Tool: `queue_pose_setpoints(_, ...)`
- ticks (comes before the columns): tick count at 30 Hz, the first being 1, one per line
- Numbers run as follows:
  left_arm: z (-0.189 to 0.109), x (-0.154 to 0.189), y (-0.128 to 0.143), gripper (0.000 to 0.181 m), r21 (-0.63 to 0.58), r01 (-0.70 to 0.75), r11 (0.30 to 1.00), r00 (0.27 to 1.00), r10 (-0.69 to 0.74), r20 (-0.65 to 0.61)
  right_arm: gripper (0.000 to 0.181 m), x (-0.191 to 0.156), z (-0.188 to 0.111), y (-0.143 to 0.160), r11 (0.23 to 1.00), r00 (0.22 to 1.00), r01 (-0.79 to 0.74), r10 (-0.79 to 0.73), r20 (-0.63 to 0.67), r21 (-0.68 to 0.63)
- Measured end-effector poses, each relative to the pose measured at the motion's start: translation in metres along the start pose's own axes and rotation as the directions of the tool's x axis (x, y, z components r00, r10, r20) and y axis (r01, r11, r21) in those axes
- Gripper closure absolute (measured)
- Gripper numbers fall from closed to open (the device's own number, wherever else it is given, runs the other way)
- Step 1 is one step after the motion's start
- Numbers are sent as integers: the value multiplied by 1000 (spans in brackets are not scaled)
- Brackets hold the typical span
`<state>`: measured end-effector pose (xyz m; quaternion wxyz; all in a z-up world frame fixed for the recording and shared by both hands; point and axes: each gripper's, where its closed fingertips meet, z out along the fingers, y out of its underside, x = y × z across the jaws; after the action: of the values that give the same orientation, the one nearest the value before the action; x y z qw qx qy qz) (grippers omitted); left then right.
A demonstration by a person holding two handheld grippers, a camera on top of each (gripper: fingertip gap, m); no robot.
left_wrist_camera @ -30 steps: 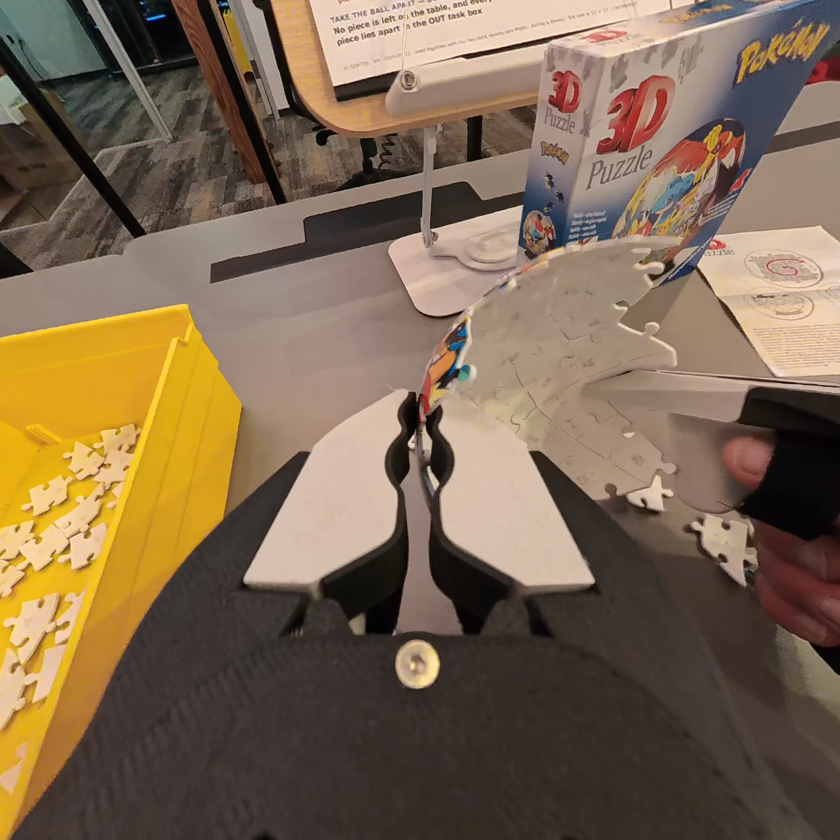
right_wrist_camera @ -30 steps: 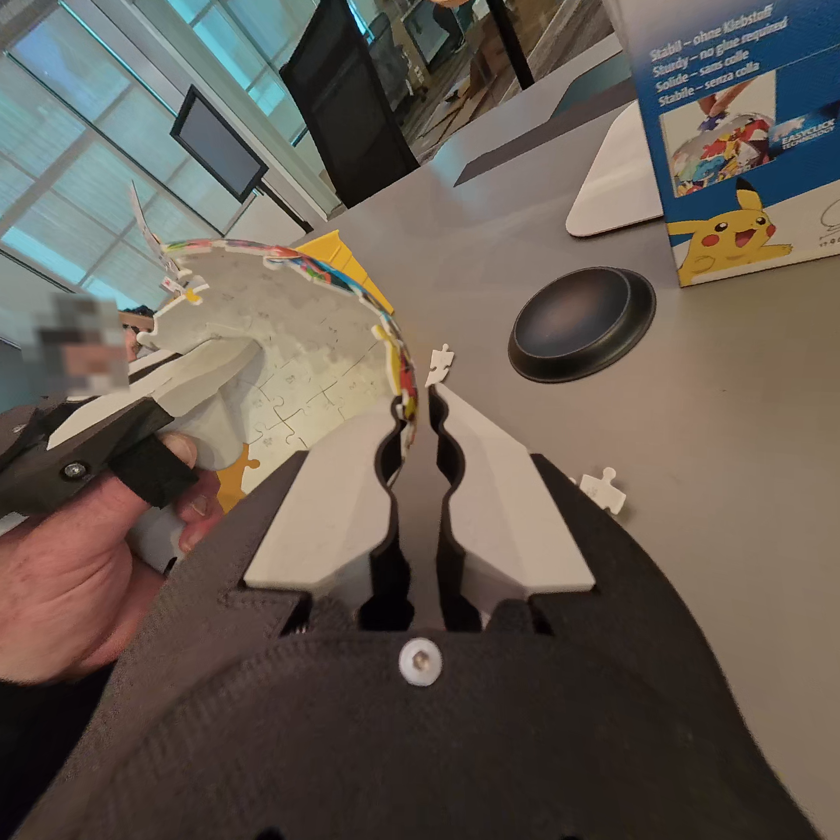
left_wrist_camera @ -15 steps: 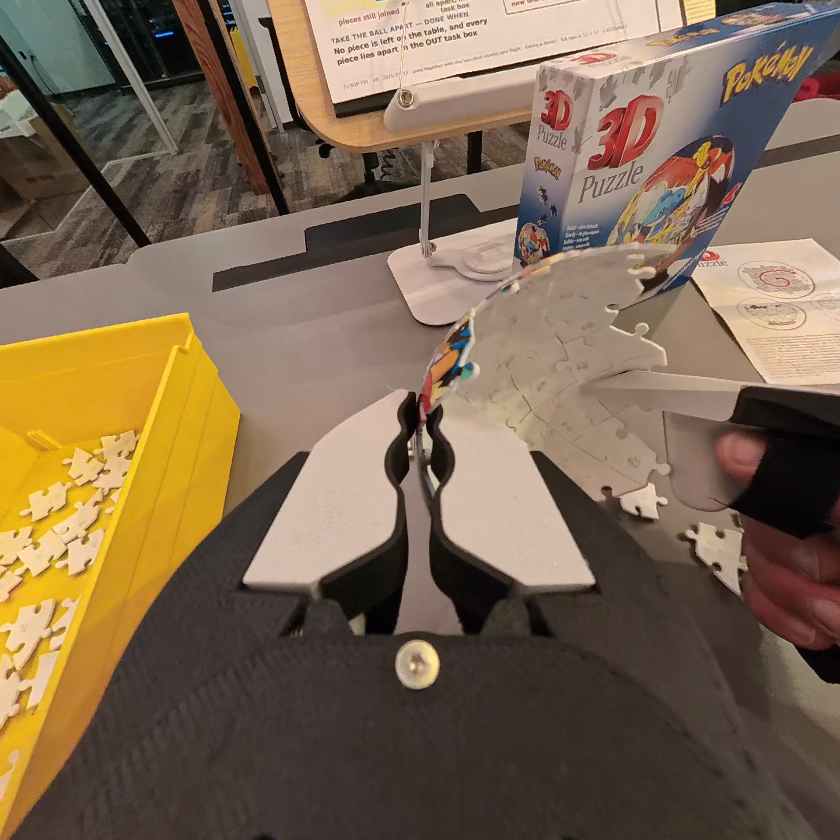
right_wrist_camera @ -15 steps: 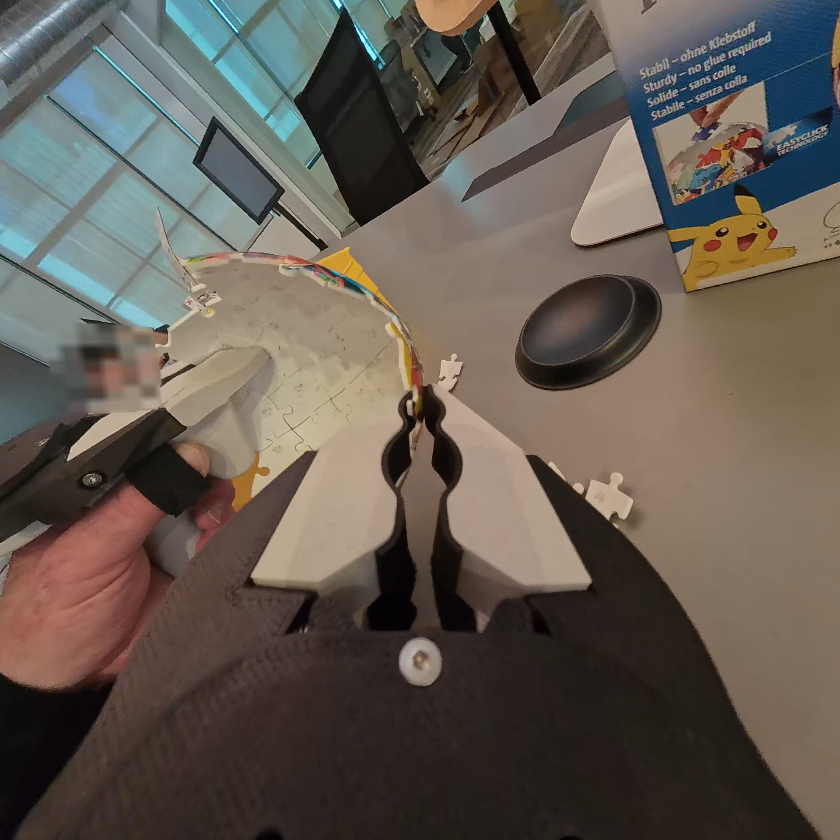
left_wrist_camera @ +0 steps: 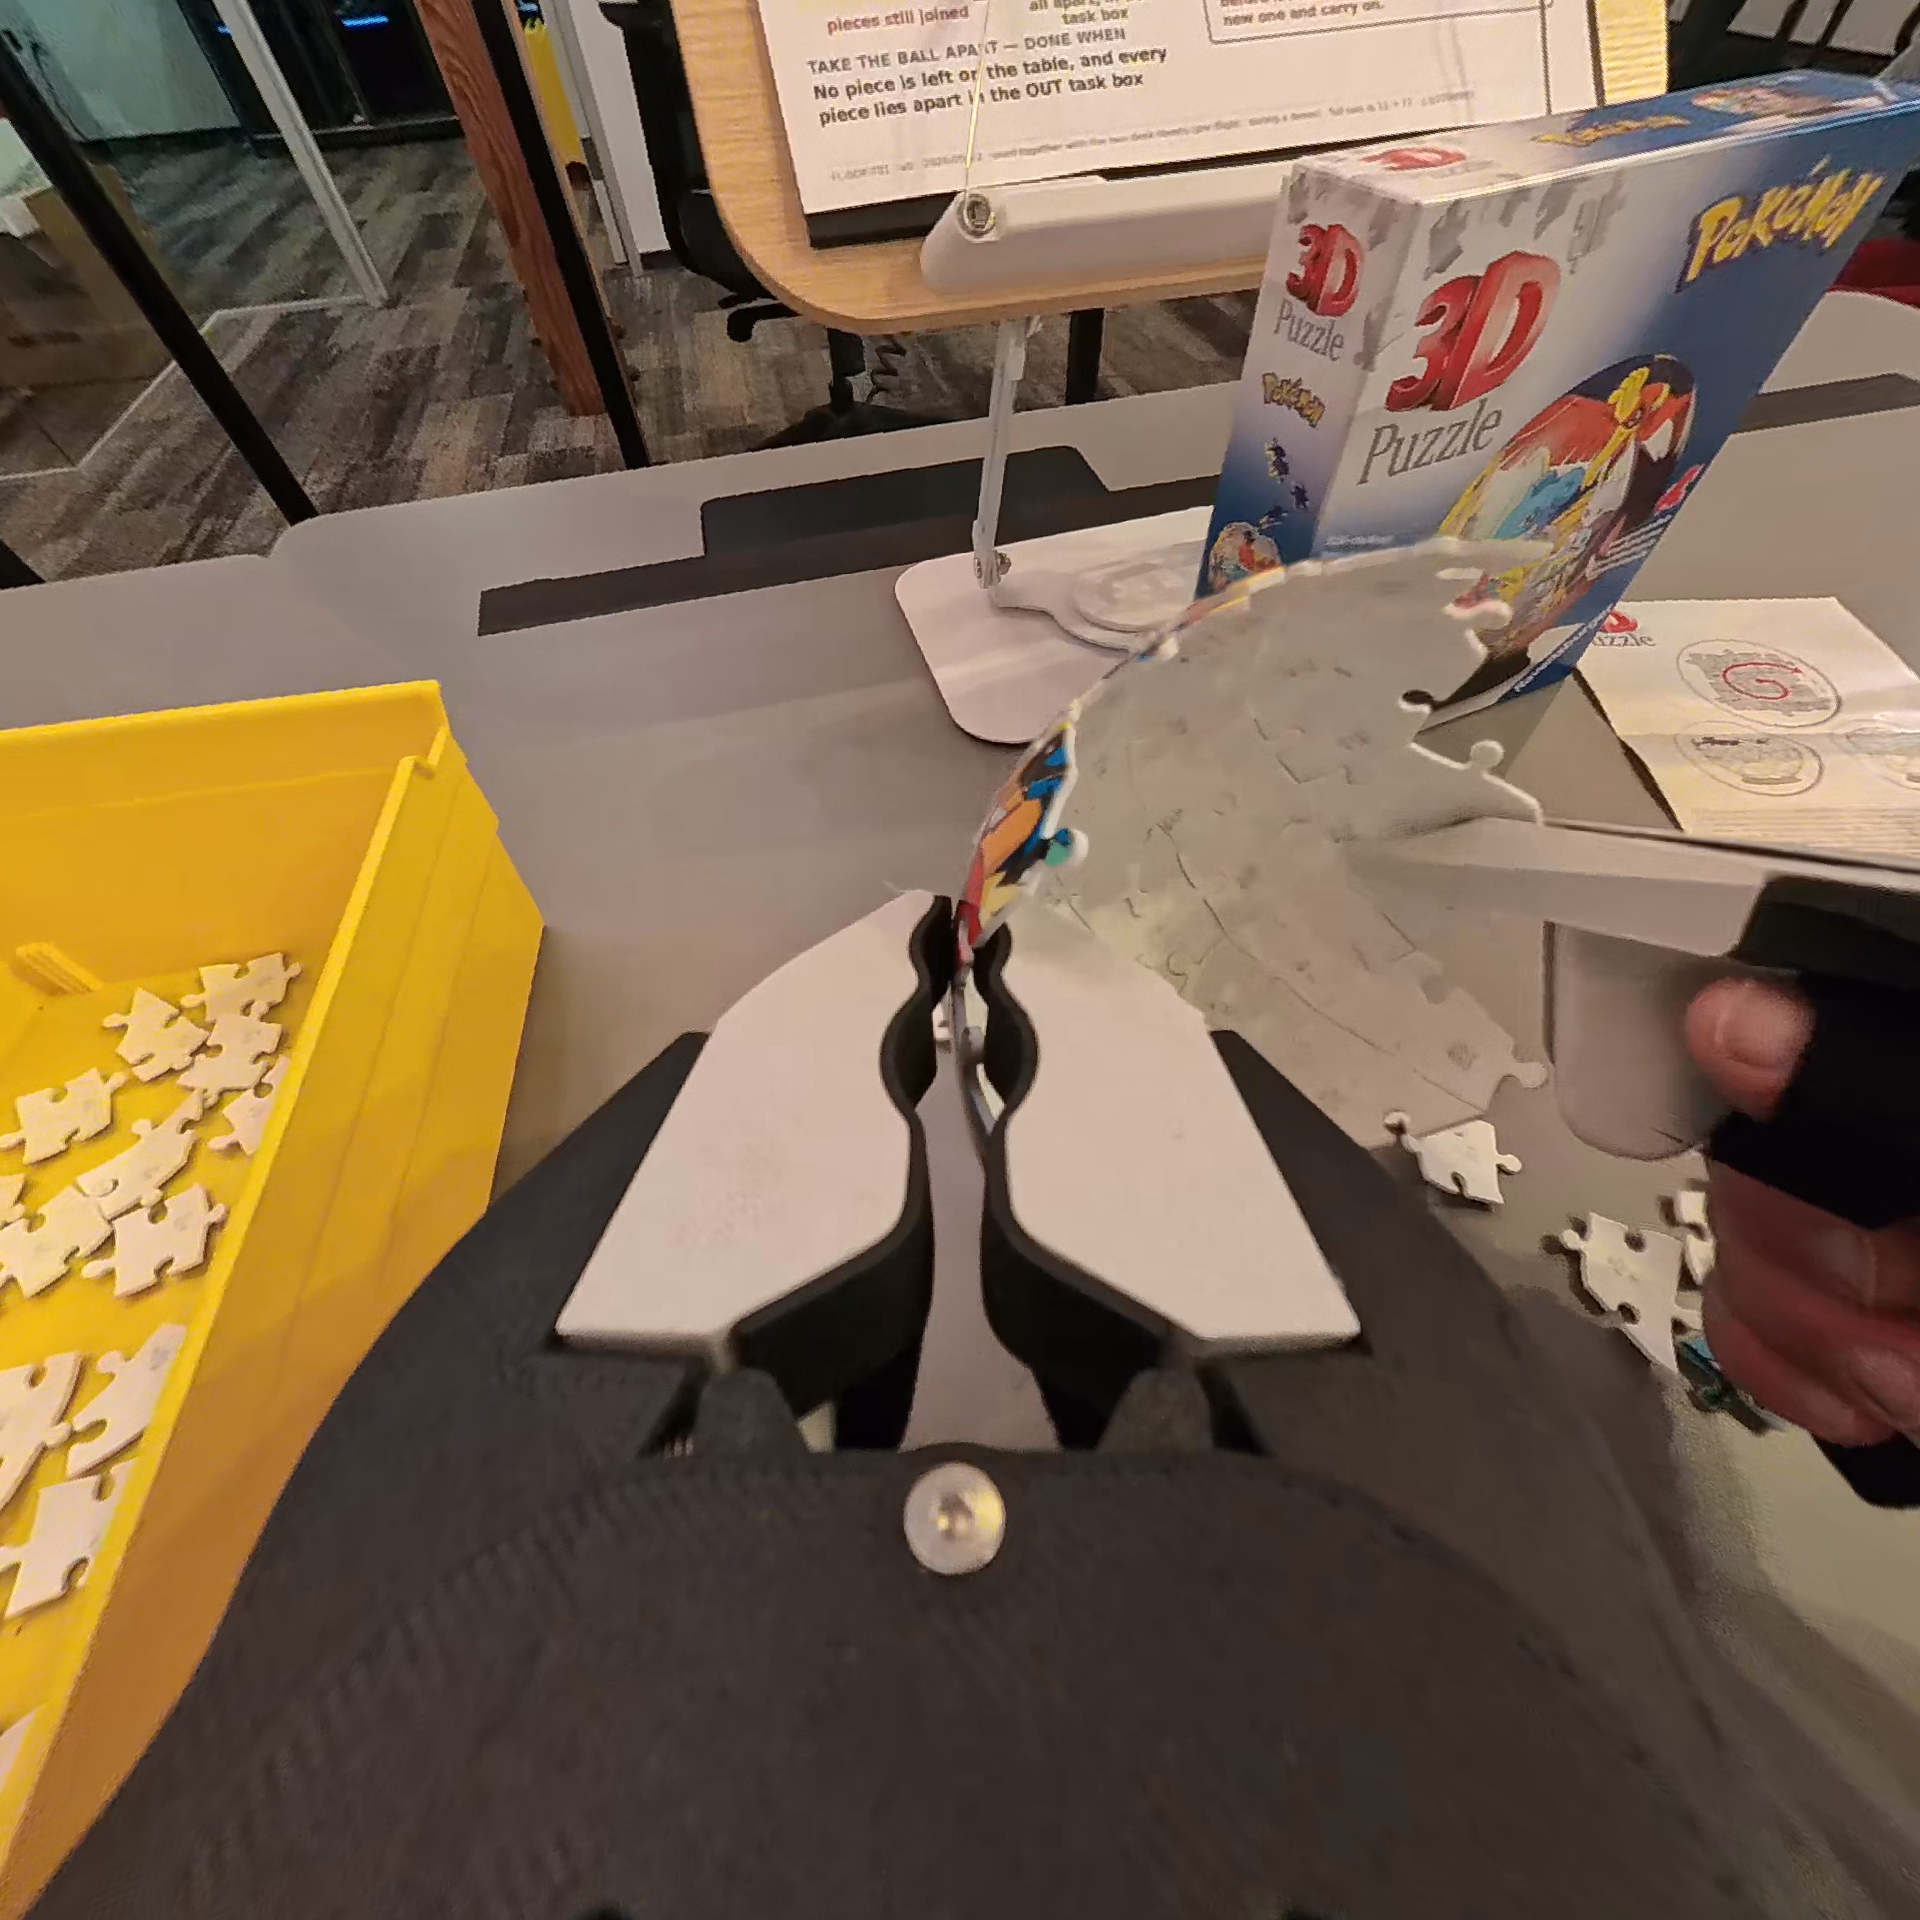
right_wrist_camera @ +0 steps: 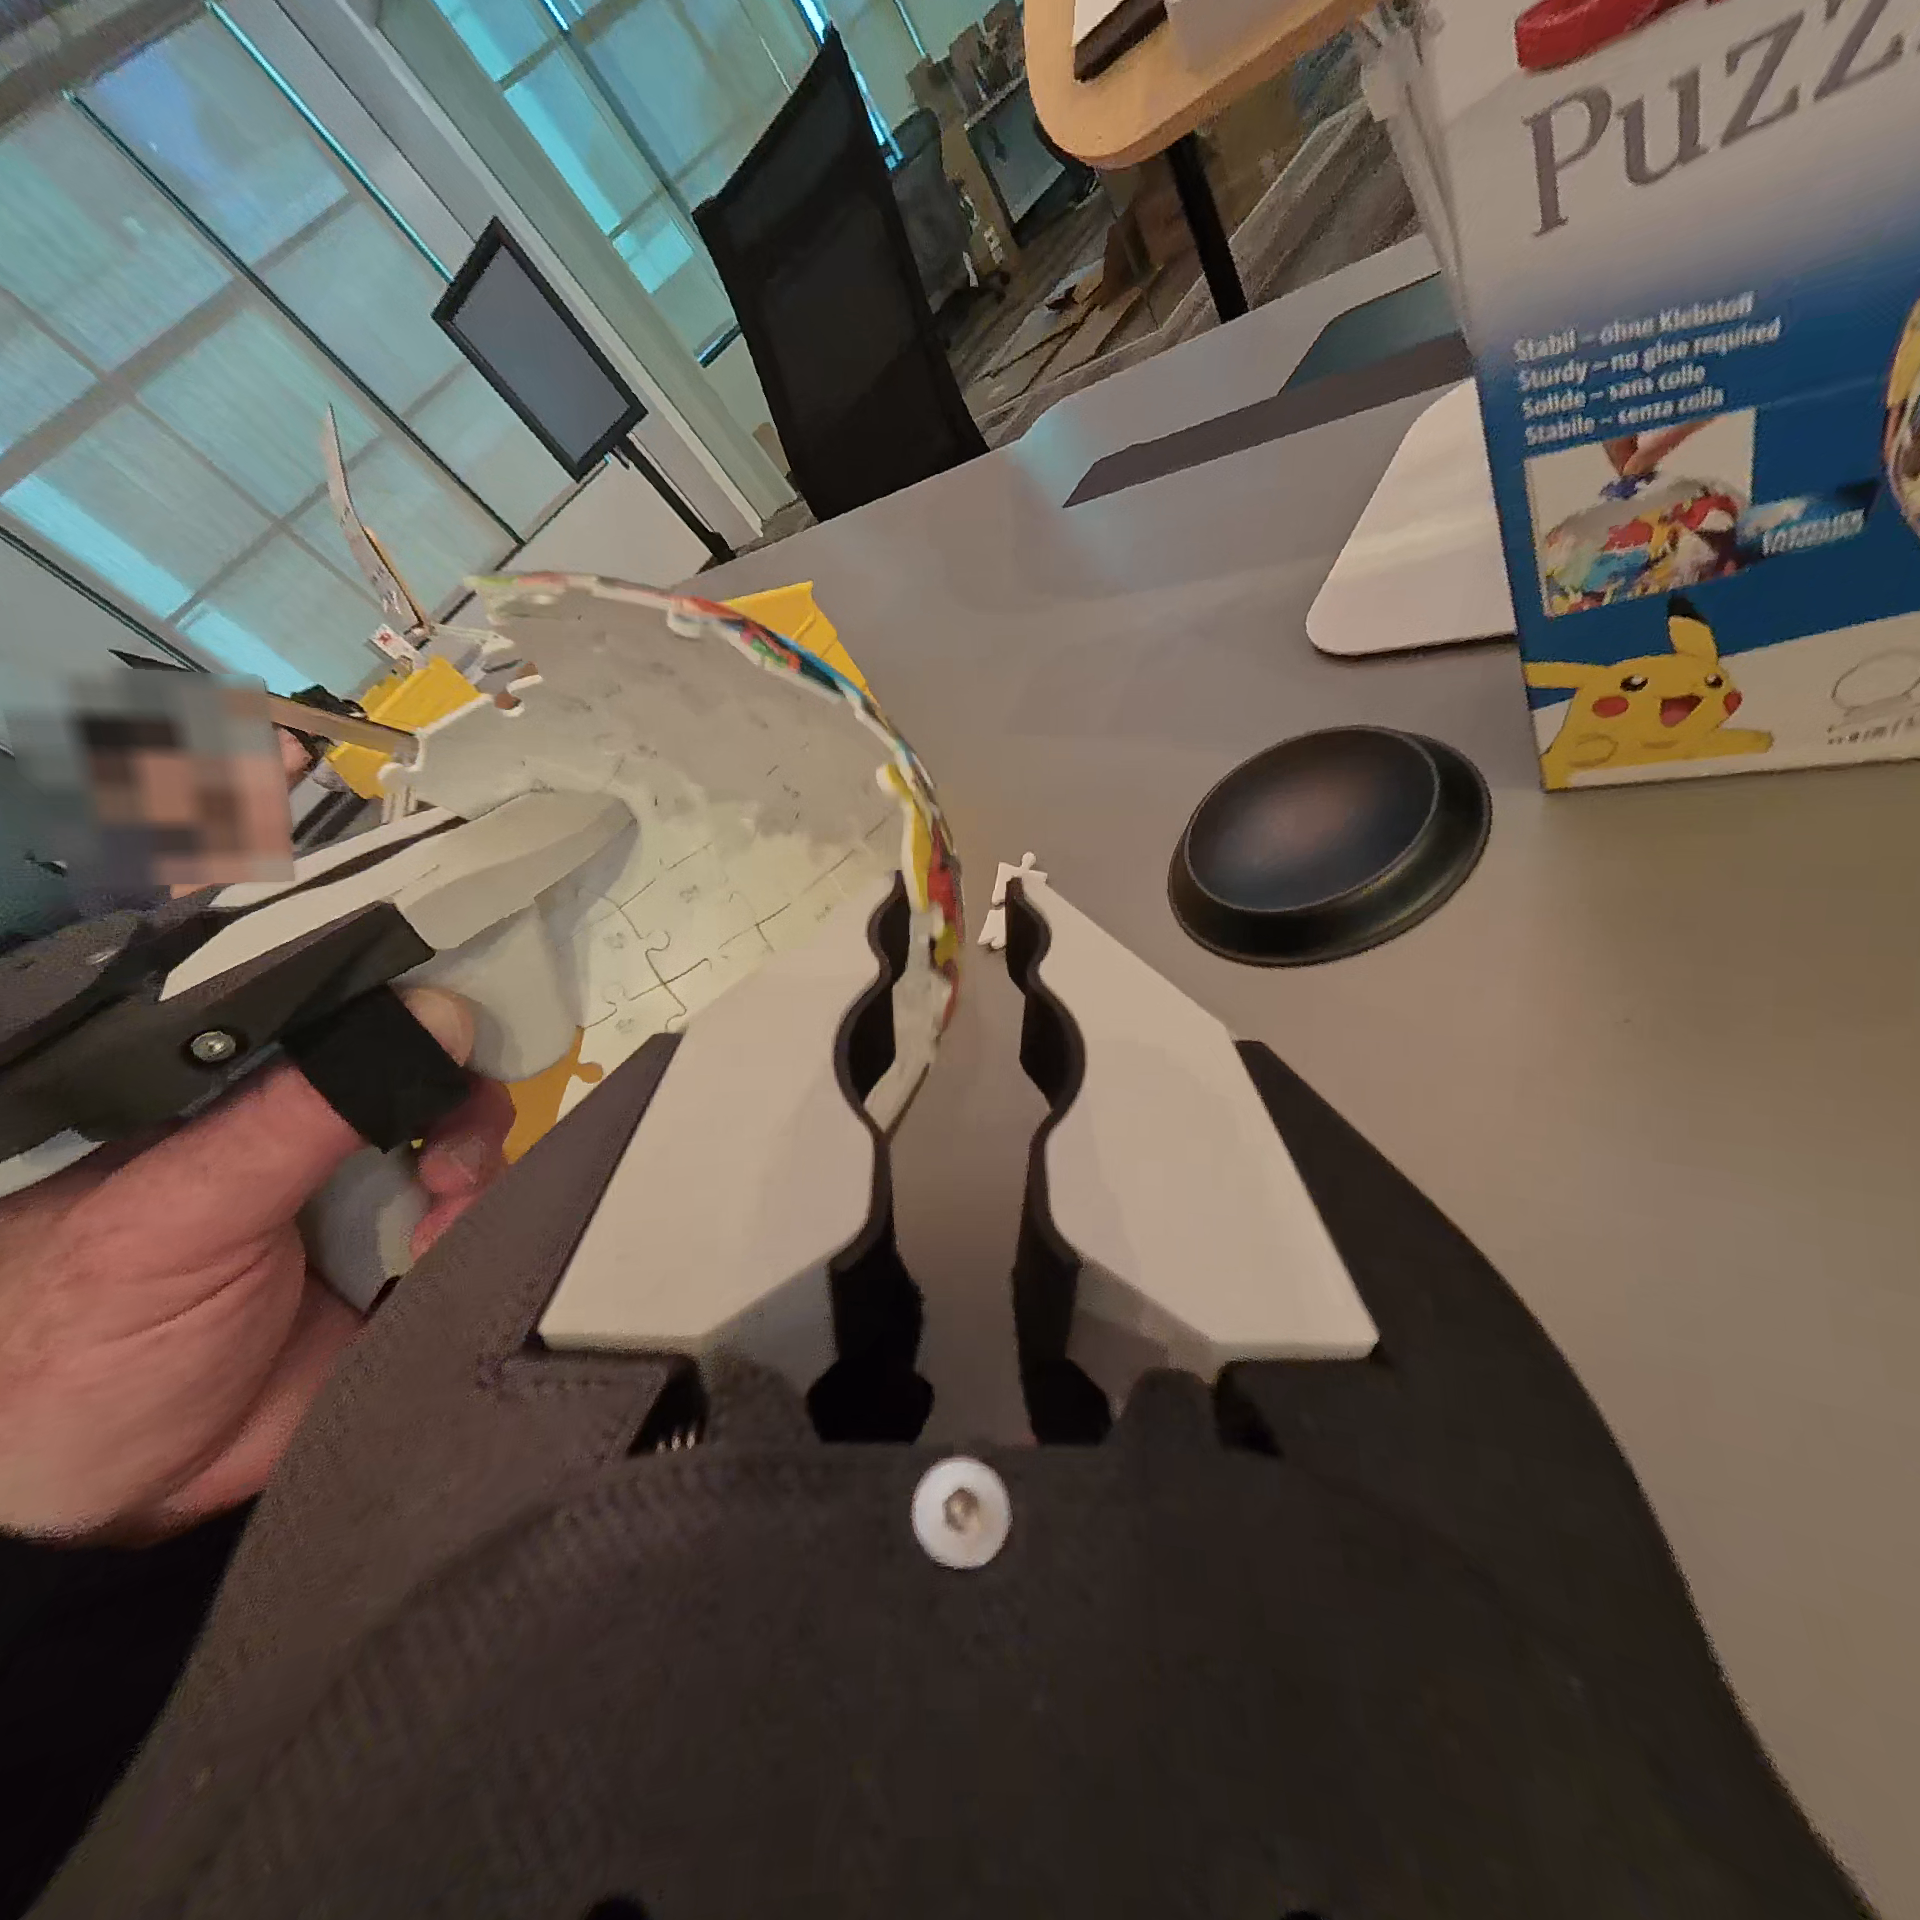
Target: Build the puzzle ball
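Roughly half built: a curved shell [left_wrist_camera: 1247, 831] of joined pieces, white inside and printed on the outside, held up above the grey bench [left_wrist_camera: 727, 748]. Left tongs [left_wrist_camera: 968, 935] clamped on the shell's near rim, the printed edge pinched between the tips. Right tongs [right_wrist_camera: 961, 914] parted by a narrow gap, the shell's coloured edge [right_wrist_camera: 940, 894] lying against the inner face of one finger and apparently not gripped; the other finger clear of it. Seen from the left wrist view, one finger of the right tongs [left_wrist_camera: 1558, 883] reaching across the hollow inside of the shell. Plenty left to do: a jagged, open rim with tabs and notches showing, many loose pieces [left_wrist_camera: 135, 1164] heaped in the yellow bin [left_wrist_camera: 416, 935] at the left, a few more loose pieces [left_wrist_camera: 1455, 1158] scattered on the bench near the right hand [left_wrist_camera: 1818, 1247], one small piece [right_wrist_camera: 1013, 904] just beyond the right tongs' tips. Black round stand [right_wrist_camera: 1330, 842] sitting bare near the puzzle box [left_wrist_camera: 1507, 416], waiting for a finished ball. Instruction sheet [left_wrist_camera: 1766, 717] flat beside the box. Judged from this: about the first hemisphere done, the second half and closing of the ball not yet started.
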<state>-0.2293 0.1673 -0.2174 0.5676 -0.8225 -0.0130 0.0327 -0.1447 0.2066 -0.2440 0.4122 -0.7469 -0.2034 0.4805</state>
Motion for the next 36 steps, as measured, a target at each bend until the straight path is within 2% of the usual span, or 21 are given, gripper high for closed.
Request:
queue_pose_setpoints(11,2,10,0,177,-1,-16,1000,1000,15,-21,178,2,8,-4,997,997,77,-77,-3,-23)
queue_pose_setpoints(19,3,8,1,177,-3,-6,1000,1000,6,-20,179,2,8,-2,992,993,118,-119,-22,-32)
queue_pose_setpoints(21,3,5,0,177,0,3,1000,1000,-3,-17,171,-3,7,-3,990,991,136,-136,-3,-34)
queue_pose_setpoints(23,3,2,0,178,0,18,1000,1000,-18,-17,149,-4,3,-6,987,988,156,-156,-7,-34)
queue_pose_setpoints(24,3,0,1,178,-2,30,1000,999,-30,-20,146,-5,0,-7,986,986,164,-164,-3,-35)
queue_pose_setpoints(26,4,-3,2,178,-10,52,999,998,-52,-25,151,-8,-6,-12,981,981,193,-193,3,-18)
queue_pose_setpoints(30,5,-11,6,178,-22,98,995,995,-98,-29,142,-7,-23,-24,979,979,203,-203,-1,-10)
queue_pose_setpoints(36,7,-21,12,178,-39,105,994,994,-106,-12,147,0,-44,-25,976,979,206,-205,11,-72)
